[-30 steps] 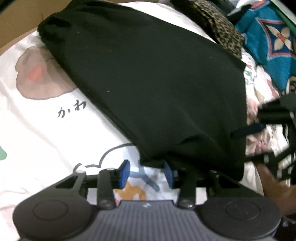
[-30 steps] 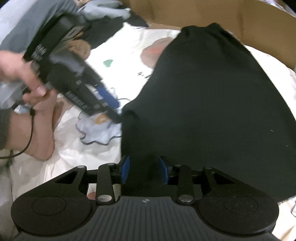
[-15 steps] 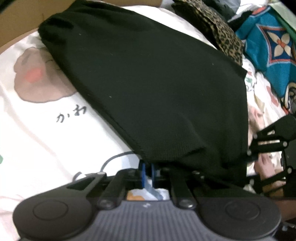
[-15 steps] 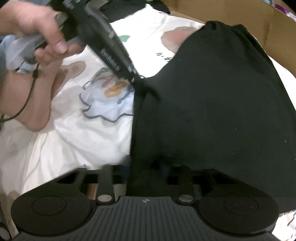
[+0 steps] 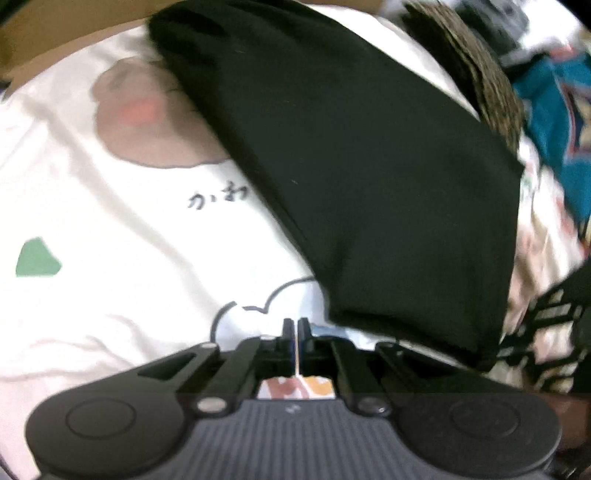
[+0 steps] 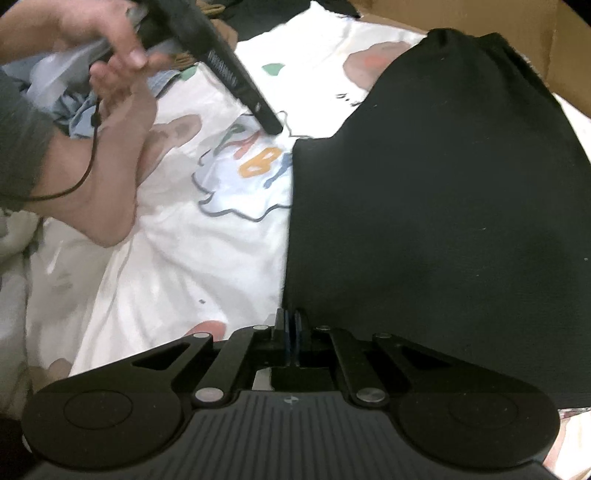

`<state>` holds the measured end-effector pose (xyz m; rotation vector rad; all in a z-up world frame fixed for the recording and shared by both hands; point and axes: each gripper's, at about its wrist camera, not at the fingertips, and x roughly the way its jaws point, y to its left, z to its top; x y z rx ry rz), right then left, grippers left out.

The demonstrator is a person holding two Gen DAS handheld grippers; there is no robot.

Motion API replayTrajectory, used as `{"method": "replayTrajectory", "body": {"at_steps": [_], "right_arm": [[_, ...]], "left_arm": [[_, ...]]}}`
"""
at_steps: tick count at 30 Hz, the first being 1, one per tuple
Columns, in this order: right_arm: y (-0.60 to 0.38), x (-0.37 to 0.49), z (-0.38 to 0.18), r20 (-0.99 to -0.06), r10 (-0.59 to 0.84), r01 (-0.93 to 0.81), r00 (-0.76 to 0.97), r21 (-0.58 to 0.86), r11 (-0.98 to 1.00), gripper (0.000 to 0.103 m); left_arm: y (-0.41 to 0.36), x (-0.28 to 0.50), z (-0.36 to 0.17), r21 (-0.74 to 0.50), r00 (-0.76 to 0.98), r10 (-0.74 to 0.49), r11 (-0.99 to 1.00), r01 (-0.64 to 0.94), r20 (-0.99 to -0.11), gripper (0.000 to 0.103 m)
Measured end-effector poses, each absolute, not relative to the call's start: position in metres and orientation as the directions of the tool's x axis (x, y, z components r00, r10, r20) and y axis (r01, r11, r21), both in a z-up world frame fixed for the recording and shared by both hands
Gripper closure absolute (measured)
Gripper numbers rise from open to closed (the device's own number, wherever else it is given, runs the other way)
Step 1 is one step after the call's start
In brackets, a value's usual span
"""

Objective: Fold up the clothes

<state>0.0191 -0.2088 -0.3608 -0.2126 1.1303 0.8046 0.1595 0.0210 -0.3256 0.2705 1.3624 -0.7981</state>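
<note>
Black knit garment [image 6: 436,206] lay flat on white cartoon-print bedsheet [image 6: 177,266], long axis running away from the cameras toward brown cardboard [image 6: 480,18], tapering at far end. Left hand-held gripper [image 5: 293,325] closed on nothing, just beside garment's near corner. Right hand-held gripper [image 6: 291,321] just closed, pinching garment's near edge.

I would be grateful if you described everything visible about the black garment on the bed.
The black garment is plain, matte knit cloth, folded into a broad panel narrowing toward its far end. It lies flat on the white cartoon-printed sheet, far end near the cardboard wall. The right gripper is shut on its near corner; the left gripper is shut beside the other corner, apparently holding nothing.
</note>
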Motion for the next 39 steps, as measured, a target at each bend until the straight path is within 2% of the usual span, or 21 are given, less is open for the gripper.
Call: {"method": "replayTrajectory", "body": {"at_steps": [2, 4, 9, 14, 16, 17, 18, 26, 31, 34, 39], "right_arm": [[-0.212, 0.021, -0.359, -0.863, 0.476, -0.654, 0.168, 0.264, 0.709, 0.095], [-0.219, 0.023, -0.356, -0.857, 0.490, -0.636, 0.158, 0.291, 0.715, 0.080], [-0.247, 0.032, -0.348, -0.841, 0.504, -0.569, 0.195, 0.322, 0.757, 0.075], [-0.286, 0.048, -0.347, -0.851, 0.448, -0.442, 0.275, 0.302, 0.845, 0.075], [-0.297, 0.052, -0.345, -0.857, 0.417, -0.410, 0.302, 0.278, 0.869, 0.075], [-0.301, 0.052, -0.344, -0.857, 0.406, -0.400, 0.316, 0.268, 0.877, 0.075], [-0.304, 0.053, -0.344, -0.857, 0.400, -0.388, 0.325, 0.265, 0.883, 0.075], [-0.322, 0.058, -0.350, -0.873, 0.335, -0.320, 0.355, 0.223, 0.921, 0.075], [-0.343, 0.067, -0.351, -0.876, 0.289, -0.246, 0.386, 0.204, 0.948, 0.074], [-0.358, 0.068, -0.352, -0.869, 0.259, -0.180, 0.422, 0.199, 0.963, 0.067], [-0.392, 0.065, -0.350, -0.847, 0.223, -0.073, 0.482, 0.215, 0.974, 0.067]], "left_arm": [[0.020, 0.165, -0.323, -0.296, 0.004, -0.380, 0.728, 0.618, -0.925, 0.090], [0.013, 0.167, -0.322, -0.306, 0.015, -0.400, 0.725, 0.617, -0.916, 0.089], [-0.011, 0.164, -0.323, -0.391, -0.031, -0.490, 0.654, 0.647, -0.871, 0.090], [-0.032, 0.153, -0.336, -0.400, -0.081, -0.489, 0.596, 0.696, -0.868, 0.091], [-0.032, 0.152, -0.345, -0.383, -0.089, -0.458, 0.606, 0.697, -0.885, 0.093], [-0.030, 0.150, -0.351, -0.371, -0.091, -0.437, 0.614, 0.696, -0.895, 0.099], [-0.029, 0.148, -0.356, -0.363, -0.096, -0.420, 0.622, 0.694, -0.902, 0.101], [-0.025, 0.130, -0.371, -0.302, -0.124, -0.319, 0.602, 0.740, -0.940, 0.101], [-0.027, 0.121, -0.364, -0.237, -0.145, -0.203, 0.562, 0.793, -0.968, 0.101], [-0.029, 0.122, -0.347, -0.263, -0.170, -0.215, 0.549, 0.794, -0.962, 0.094], [-0.040, 0.134, -0.323, -0.282, -0.141, -0.272, 0.596, 0.752, -0.952, 0.076]]}}
